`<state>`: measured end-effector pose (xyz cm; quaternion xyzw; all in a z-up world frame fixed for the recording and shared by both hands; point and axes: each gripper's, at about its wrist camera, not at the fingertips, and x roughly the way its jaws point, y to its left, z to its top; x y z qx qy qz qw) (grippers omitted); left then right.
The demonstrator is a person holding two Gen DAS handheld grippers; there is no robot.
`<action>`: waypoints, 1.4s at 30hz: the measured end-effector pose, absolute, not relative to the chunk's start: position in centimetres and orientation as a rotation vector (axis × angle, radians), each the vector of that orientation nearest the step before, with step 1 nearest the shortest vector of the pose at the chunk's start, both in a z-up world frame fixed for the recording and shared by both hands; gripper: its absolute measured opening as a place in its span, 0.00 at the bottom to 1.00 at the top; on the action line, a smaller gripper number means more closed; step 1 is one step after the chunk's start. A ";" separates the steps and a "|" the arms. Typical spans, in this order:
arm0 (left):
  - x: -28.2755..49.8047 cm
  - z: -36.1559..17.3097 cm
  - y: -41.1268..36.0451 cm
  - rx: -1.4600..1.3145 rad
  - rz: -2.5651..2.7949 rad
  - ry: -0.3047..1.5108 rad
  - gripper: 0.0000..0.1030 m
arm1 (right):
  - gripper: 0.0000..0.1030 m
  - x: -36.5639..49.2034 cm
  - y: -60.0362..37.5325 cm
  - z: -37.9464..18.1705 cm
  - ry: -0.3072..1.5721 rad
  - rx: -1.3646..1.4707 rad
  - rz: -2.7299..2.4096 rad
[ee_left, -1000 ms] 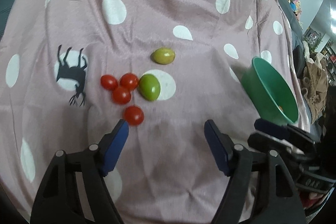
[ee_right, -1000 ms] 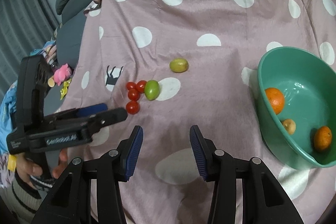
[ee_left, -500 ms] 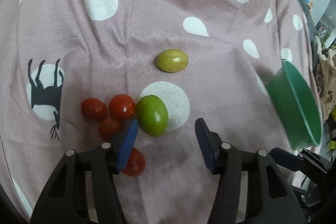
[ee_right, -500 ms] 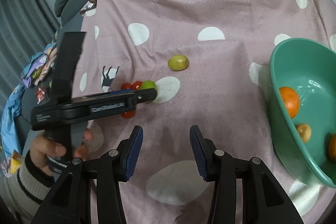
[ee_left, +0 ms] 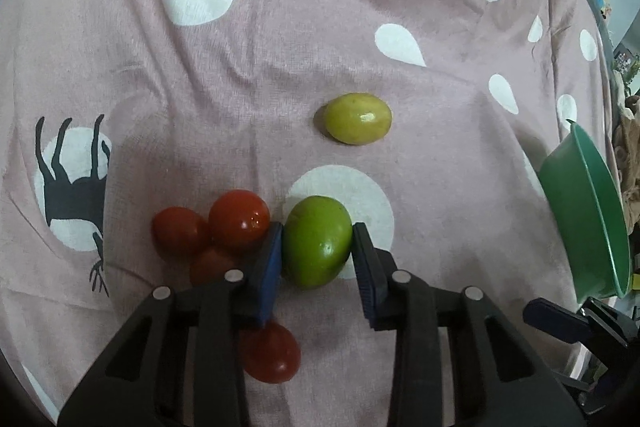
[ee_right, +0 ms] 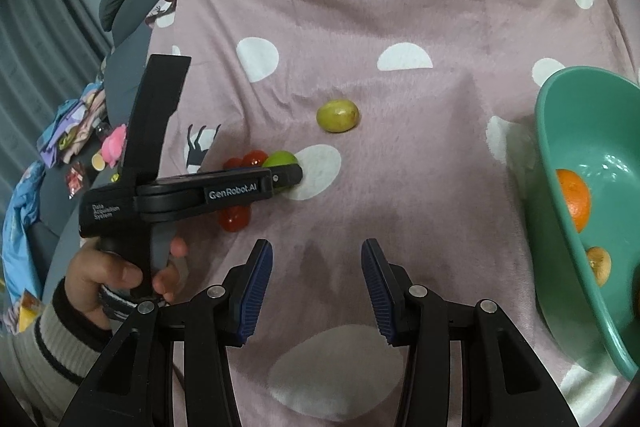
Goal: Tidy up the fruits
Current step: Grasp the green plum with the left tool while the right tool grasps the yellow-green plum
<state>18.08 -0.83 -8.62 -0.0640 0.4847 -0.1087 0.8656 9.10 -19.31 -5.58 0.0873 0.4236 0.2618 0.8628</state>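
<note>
A: Since a moment ago the left gripper (ee_left: 316, 259) has dropped onto the fruit cluster, its jaws just closing around the green fruit (ee_left: 316, 241).

B: Clamped?

A: Both blue pads touch its sides, so it's gripped, lying on the pink spotted cloth (ee_left: 280, 47).

B: Neighbours?

A: 4 red tomatoes (ee_left: 238, 219) just left of it; the yellow-green fruit (ee_left: 357, 124) beyond it.

B: Right gripper (ee_right: 317, 291)?

A: Parted, holding nothing, near the green bowl (ee_right: 560, 227).
</note>
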 end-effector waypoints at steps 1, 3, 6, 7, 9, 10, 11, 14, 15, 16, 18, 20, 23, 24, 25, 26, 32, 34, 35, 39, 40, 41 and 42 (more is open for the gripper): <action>17.8 -8.4 -0.6 -0.133 -0.232 1.008 0.32 | 0.45 9.1 -19.2 -5.6 0.891 0.182 0.549; 17.3 -7.4 0.1 -0.174 -0.255 0.991 0.32 | 0.45 9.4 -19.0 -5.6 0.894 0.179 0.551; 17.1 -5.5 1.7 -0.219 -0.265 0.940 0.32 | 0.45 9.8 -18.6 -5.6 0.902 0.172 0.547; 17.1 -5.0 2.1 -0.219 -0.259 0.924 0.32 | 0.45 10.1 -18.5 -5.5 0.903 0.170 0.546; 17.3 -4.3 3.1 -0.212 -0.233 0.896 0.32 | 0.45 10.6 -18.1 -5.4 0.900 0.167 0.543; 17.6 -4.2 3.6 -0.210 -0.218 0.891 0.32 | 0.45 11.0 -17.8 -5.4 0.900 0.165 0.539; 17.8 -4.2 4.1 -0.213 -0.205 0.891 0.33 | 0.45 11.5 -17.6 -5.4 0.904 0.164 0.533; 18.6 -4.4 5.6 -0.218 -0.175 0.900 0.33 | 0.45 12.8 -16.9 -5.1 0.904 0.161 0.518; 18.9 -4.5 6.0 -0.220 -0.168 0.902 0.33 | 0.45 13.4 -16.6 -4.9 0.901 0.155 0.510; 19.2 -4.6 6.2 -0.220 -0.164 0.902 0.33 | 0.45 14.2 -16.2 -4.6 0.897 0.144 0.499; 19.9 -4.6 6.2 -0.215 -0.159 0.901 0.33 | 0.45 15.9 -15.1 -4.3 0.892 0.113 0.474; 20.4 -4.6 6.4 -0.206 -0.153 0.901 0.33 | 0.45 17.3 -14.3 -4.5 0.895 0.091 0.451; 21.4 -4.8 6.5 -0.193 -0.152 0.909 0.33 | 0.45 19.6 -13.0 -5.3 0.912 0.066 0.411; 21.5 -4.9 6.5 -0.193 -0.156 0.909 0.33 | 0.45 20.2 -12.7 -5.6 0.918 0.059 0.397; 21.6 -5.0 6.6 -0.193 -0.158 0.909 0.33 | 0.45 20.8 -12.3 -5.9 0.923 0.051 0.385; 21.7 -5.0 6.6 -0.194 -0.160 0.908 0.33 | 0.46 21.3 -12.0 -6.1 0.926 0.044 0.375; 22.2 -5.8 6.7 -0.206 -0.167 0.917 0.33 | 0.46 23.7 -10.3 -7.5 0.935 0.004 0.344; 22.1 -5.9 6.9 -0.209 -0.170 0.917 0.33 | 0.47 24.2 -9.8 -7.9 0.939 -0.002 0.336; 22.1 -5.9 6.9 -0.209 -0.171 0.916 0.33 | 0.47 24.3 -9.7 -8.1 0.942 -0.002 0.335; 22.1 -6.0 6.9 -0.207 -0.175 0.915 0.33 | 0.47 24.3 -9.6 -8.3 0.920 -0.007 0.337; 22.0 -6.0 6.9 -0.205 -0.175 0.915 0.33 | 0.45 24.3 -9.8 -8.3 0.916 0.004 0.343; 21.9 -5.9 7.0 -0.203 -0.175 0.916 0.33 | 0.45 24.3 -10.0 -8.3 0.914 0.008 0.345; 21.8 -5.9 6.9 -0.203 -0.175 0.916 0.33 | 0.45 24.1 -10.3 -8.2 0.910 0.015 0.350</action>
